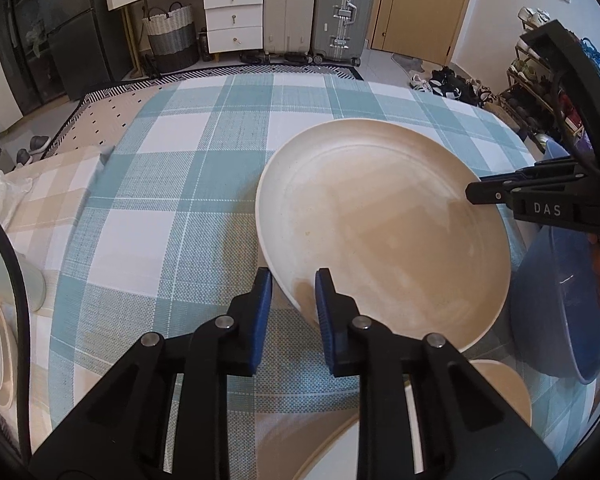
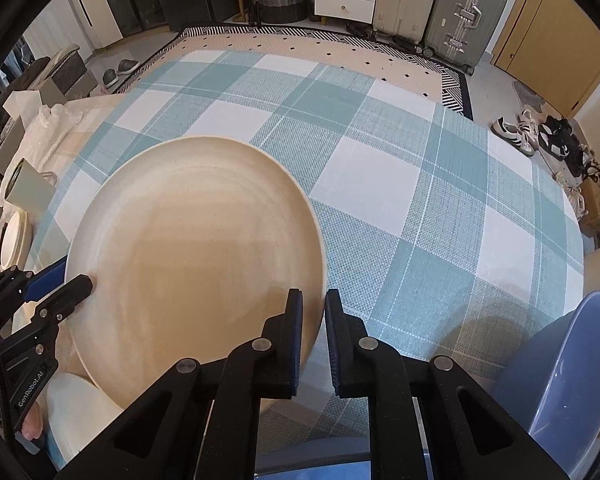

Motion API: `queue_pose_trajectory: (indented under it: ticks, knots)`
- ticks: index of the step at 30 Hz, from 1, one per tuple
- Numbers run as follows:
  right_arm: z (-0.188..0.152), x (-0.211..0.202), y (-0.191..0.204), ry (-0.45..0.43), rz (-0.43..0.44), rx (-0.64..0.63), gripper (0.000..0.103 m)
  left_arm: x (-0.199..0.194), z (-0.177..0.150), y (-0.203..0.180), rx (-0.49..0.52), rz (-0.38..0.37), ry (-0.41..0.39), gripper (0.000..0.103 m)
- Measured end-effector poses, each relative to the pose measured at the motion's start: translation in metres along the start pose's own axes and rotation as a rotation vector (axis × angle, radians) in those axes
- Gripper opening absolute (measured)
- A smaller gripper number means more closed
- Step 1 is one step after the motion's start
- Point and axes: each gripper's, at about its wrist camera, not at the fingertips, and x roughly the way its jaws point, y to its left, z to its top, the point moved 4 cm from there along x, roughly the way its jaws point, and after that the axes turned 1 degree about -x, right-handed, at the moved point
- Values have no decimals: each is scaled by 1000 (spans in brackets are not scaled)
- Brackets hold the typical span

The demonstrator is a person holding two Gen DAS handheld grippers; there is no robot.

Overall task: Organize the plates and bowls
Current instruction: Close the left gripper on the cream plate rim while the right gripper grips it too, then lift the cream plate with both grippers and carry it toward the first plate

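Plate [image 1: 380,232] gripped at opposite rims by both claws.

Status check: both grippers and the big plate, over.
Left gripper and right gripper both clamped on opposite rims of cream plate. Plate tilted, lifted over checked tablecloth. Blue basin close at right.

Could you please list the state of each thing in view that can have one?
Large cream plate: lifted and tilted, held at opposite rims.
Left gripper: shut on the plate.
Right gripper: shut on the plate.
Blue basin: tilted; contents unclear.
Second cream plate: lying below, untouched.
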Motion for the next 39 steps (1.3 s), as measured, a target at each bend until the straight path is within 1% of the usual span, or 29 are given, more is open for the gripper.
queue_pose_trajectory:
  ticks: [8, 13, 23, 26, 31, 39]
  knots:
    - [1, -23, 11, -61, -1, -10, 12, -29, 2, 4, -2, 19, -63, 19]
    - [-2, -40, 18, -100, -9, -15, 12, -47, 0, 4, 3, 27, -88, 19]
    - [-21, -67, 25, -162, 7, 5, 12, -85, -10, -3, 23, 40, -135, 19]
    - [-26, -75, 28, -175, 12, 4, 12, -98, -15, -6, 30, 55, -154, 19]
    - [-36, -91, 35, -205, 11, -3, 12, -119, -22, -10, 24, 58, -176, 19]
    - [-53, -107, 41, -240, 15, -7, 12, -139, -34, -14, 31, 60, -194, 19]
